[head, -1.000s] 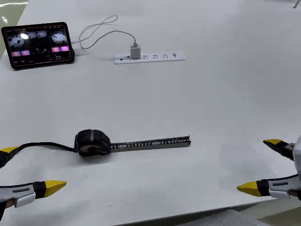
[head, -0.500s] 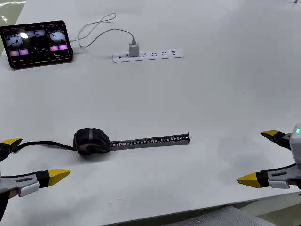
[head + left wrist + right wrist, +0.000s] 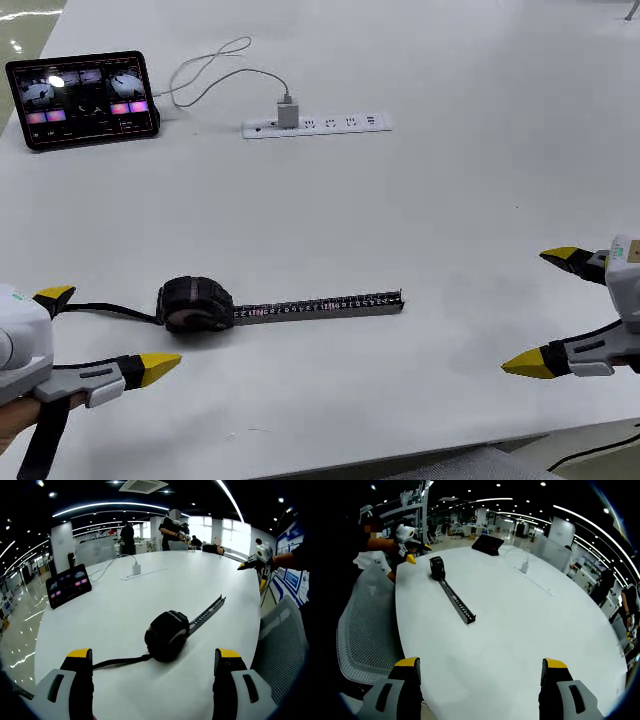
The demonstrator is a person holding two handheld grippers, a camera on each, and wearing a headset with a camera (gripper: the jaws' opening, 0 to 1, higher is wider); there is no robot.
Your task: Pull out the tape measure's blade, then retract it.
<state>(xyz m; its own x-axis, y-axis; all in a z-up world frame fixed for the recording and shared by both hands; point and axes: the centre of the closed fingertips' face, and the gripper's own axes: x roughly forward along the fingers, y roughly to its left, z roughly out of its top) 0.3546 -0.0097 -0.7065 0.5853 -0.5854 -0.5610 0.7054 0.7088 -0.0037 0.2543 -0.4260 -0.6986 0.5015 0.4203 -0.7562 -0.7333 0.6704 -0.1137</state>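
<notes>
A: So, how far along is it judged to be?

B: About half. On the table (image 3: 470,200), the tape (image 3: 195,304) is laid on its side near the front edge, with the blade (image 3: 320,305) drawn out flat to the right. Pull-out is taken as done. Retraction is left.

A: Grippers?

B: Nothing is held. The left gripper (image 3: 110,330) is spread wide just beside the tape, with the strap (image 3: 105,307) running in between its jaws. The right gripper (image 3: 540,311) is spread too, well apart from the blade tip.

A: Any writing?

B: Dials are shown on the tablet (image 3: 82,97), but the text is too small. No brand can be made out on the power strip (image 3: 318,124) or the tape. Scale numerals are printed on the blade, but none can be read.
</notes>
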